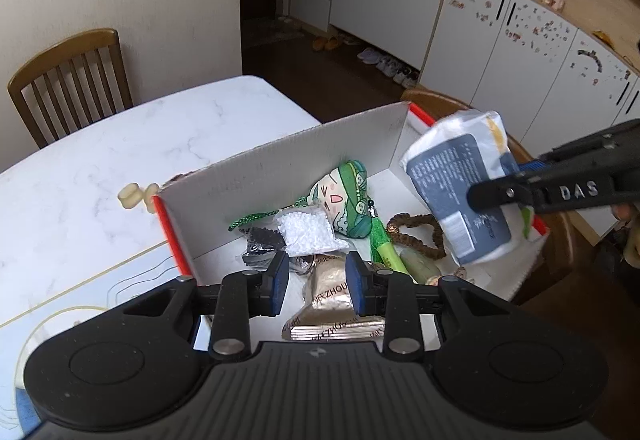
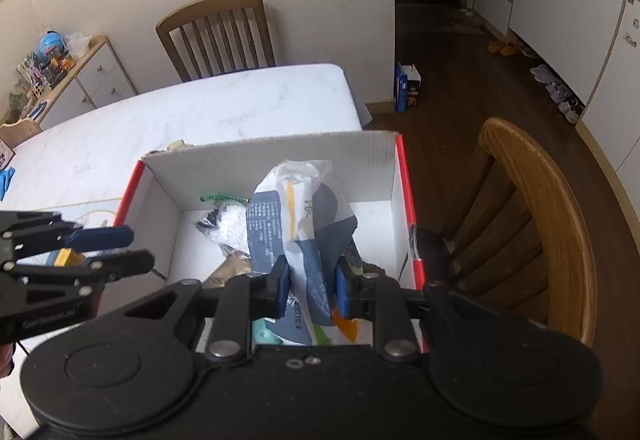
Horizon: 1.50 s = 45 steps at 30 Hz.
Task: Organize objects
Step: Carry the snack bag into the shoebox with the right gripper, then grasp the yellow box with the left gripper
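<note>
A white cardboard box (image 1: 280, 168) (image 2: 280, 152) with red outer edges stands on the marble table. In it lie a green plush charm (image 1: 348, 200), a bag of white beads (image 1: 308, 232), a brown braided ring (image 1: 416, 236) and a beige packet (image 1: 328, 296). My right gripper (image 2: 312, 288) (image 1: 500, 180) is shut on a white-and-navy tissue pack (image 2: 296, 216) (image 1: 456, 184), which hangs over the right half of the box. My left gripper (image 1: 318, 282) (image 2: 140, 249) hovers at the box's near left corner. Its pads are drawn in and grip nothing, and the packet lies below them.
A wooden chair (image 2: 532, 200) stands close against the box's right side, and another chair (image 1: 72, 76) is at the table's far end. A small cream piece (image 1: 130, 196) lies on the table (image 1: 120, 160) just left of the box. White cabinets line the far wall.
</note>
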Each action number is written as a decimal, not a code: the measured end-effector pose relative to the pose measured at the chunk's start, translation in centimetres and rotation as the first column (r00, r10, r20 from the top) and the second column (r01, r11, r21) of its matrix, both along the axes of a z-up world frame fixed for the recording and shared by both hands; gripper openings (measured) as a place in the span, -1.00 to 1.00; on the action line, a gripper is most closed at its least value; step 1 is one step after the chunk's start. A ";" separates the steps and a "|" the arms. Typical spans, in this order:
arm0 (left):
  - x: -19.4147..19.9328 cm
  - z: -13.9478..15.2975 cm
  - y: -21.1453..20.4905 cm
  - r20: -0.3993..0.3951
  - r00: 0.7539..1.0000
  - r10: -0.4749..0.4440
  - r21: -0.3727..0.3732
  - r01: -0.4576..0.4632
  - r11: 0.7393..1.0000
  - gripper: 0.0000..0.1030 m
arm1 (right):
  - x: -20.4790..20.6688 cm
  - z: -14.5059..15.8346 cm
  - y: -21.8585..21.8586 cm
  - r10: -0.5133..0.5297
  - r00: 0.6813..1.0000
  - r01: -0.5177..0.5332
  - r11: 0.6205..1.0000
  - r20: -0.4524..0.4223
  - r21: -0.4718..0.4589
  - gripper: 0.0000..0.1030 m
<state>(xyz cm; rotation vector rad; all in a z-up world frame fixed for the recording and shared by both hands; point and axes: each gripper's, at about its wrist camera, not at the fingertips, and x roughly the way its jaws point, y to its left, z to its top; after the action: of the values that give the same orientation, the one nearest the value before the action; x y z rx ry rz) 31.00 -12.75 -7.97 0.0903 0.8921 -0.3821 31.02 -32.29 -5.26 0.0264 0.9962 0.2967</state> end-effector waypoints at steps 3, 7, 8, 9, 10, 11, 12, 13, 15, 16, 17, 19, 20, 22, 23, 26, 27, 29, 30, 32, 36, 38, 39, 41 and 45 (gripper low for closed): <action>0.5 -0.7 -0.4 -0.006 1.000 0.011 0.012 -0.011 1.000 -0.41 | 0.4 -1.0 -0.1 0.004 1.000 -0.005 1.000 -0.024 -0.003 -0.58; -0.5 0.2 1.7 -0.008 0.999 0.053 -0.009 -0.053 0.999 -0.41 | 0.7 -1.6 0.0 0.020 0.999 -0.019 1.000 -0.040 0.008 -0.58; -0.9 0.6 2.7 0.002 0.998 0.069 -0.016 -0.069 0.997 -0.41 | 0.7 -1.6 0.0 0.025 0.999 -0.025 1.000 -0.040 0.011 -0.58; -1.3 1.0 3.7 0.014 0.996 0.092 -0.010 -0.092 0.996 -0.41 | 0.7 -1.6 0.0 0.031 0.999 -0.031 0.999 -0.041 0.013 -0.58; -1.7 1.3 4.6 0.026 0.994 0.111 0.002 -0.111 0.994 -0.40 | 0.8 -1.6 0.1 0.037 0.999 -0.036 0.999 -0.040 0.015 -0.58; -2.1 1.6 5.6 0.039 0.991 0.132 0.011 -0.132 0.991 -0.40 | 0.8 -1.6 0.1 0.041 0.998 -0.040 0.999 -0.040 0.019 -0.58; -2.4 1.8 6.7 0.048 0.987 0.156 0.016 -0.157 0.987 -0.40 | 0.8 -1.6 0.2 0.045 0.998 -0.044 0.999 -0.040 0.022 -0.58; -2.8 2.0 7.8 0.055 0.982 0.180 0.016 -0.181 0.983 -0.39 | 0.9 -1.6 0.3 0.051 0.998 -0.050 0.998 -0.041 0.024 -0.58; -3.6 2.1 9.9 0.068 0.972 0.226 0.011 -0.227 0.974 -0.07 | 0.9 -1.6 0.5 0.060 0.997 -0.059 0.998 -0.045 0.024 -0.58; -4.0 2.1 10.9 0.076 0.965 0.252 0.013 -0.253 0.967 0.32 | 0.9 -1.6 0.7 0.067 0.997 -0.065 0.998 -0.048 0.023 -0.58; -4.4 2.0 11.8 0.085 0.958 0.275 0.019 -0.278 0.960 0.44 | 1.0 -1.7 0.9 0.073 0.996 -0.072 0.997 -0.050 0.020 -0.58; -4.8 1.5 13.5 0.076 0.948 0.309 0.019 -0.312 0.950 0.46 | 1.1 -1.7 1.2 0.080 0.995 -0.080 0.997 -0.055 0.014 -0.58; -4.9 1.1 14.2 0.058 0.945 0.321 0.017 -0.323 0.946 0.46 | 1.1 -1.7 1.4 0.082 0.995 -0.082 0.997 -0.057 0.013 -0.58; -4.9 0.1 15.6 0.027 0.938 0.346 0.027 -0.346 0.938 0.47 | 1.1 -1.8 1.7 0.088 0.994 -0.087 0.996 -0.061 0.010 -0.58; -4.8 -0.4 16.3 0.020 0.936 0.352 0.037 -0.353 0.935 0.47 | 1.1 -1.8 1.8 0.089 0.994 -0.088 0.996 -0.063 0.008 -0.58; -4.9 -2.4 18.1 0.003 0.926 0.376 0.072 -0.376 0.924 0.47 | 1.2 -1.9 2.1 0.093 0.993 -0.093 0.996 -0.066 0.001 -0.58; -4.8 -3.1 18.6 -0.006 0.923 0.384 0.074 -0.383 0.921 0.47 | 1.2 -1.9 2.1 0.092 0.993 -0.093 0.996 -0.067 -0.002 -0.58; -4.7 -4.3 19.7 -0.031 0.913 0.408 0.070 -0.405 0.912 0.47 | 1.2 -1.9 2.1 0.093 0.993 -0.094 0.996 -0.070 -0.003 -0.58; -4.7 -4.8 20.2 -0.047 0.909 0.415 0.065 -0.412 0.909 0.47 | 1.2 -1.9 2.2 0.093 0.993 -0.094 0.996 -0.071 -0.005 -0.58; -4.7 -5.8 20.8 -0.063 0.904 0.423 0.067 -0.419 0.906 0.47 | 1.2 -2.0 2.3 0.094 0.993 -0.094 0.996 -0.074 -0.007 -0.58; -4.6 -7.3 21.4 -0.084 0.900 0.428 0.081 -0.422 0.903 0.47 | 1.2 -2.1 2.5 0.092 0.993 -0.093 0.996 -0.077 -0.013 -0.58; -4.5 -7.8 21.7 -0.086 0.895 0.437 0.088 -0.430 0.898 0.47 | 1.3 -2.1 2.6 0.090 0.993 -0.091 0.996 -0.077 -0.015 -0.58; -4.3 -8.1 21.7 -0.087 0.894 0.440 0.089 -0.433 0.897 0.46 | 1.3 -2.0 2.6 0.090 0.993 -0.091 0.996 -0.076 -0.016 -0.58; -4.2 -8.4 21.7 -0.081 0.893 0.443 0.100 -0.435 0.895 0.38 | 1.3 -2.1 2.6 0.090 0.993 -0.092 0.996 -0.076 -0.016 -0.58; -4.2 -8.8 21.7 -0.082 0.894 0.441 0.118 -0.431 0.895 0.03 | 1.3 -2.1 2.6 0.090 0.993 -0.091 0.996 -0.079 -0.018 -0.58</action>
<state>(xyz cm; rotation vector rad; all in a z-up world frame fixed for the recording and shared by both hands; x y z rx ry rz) 26.81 8.98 -16.74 -0.0433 1.0068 0.0801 32.31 -29.69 -7.34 -0.0268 1.0803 0.3701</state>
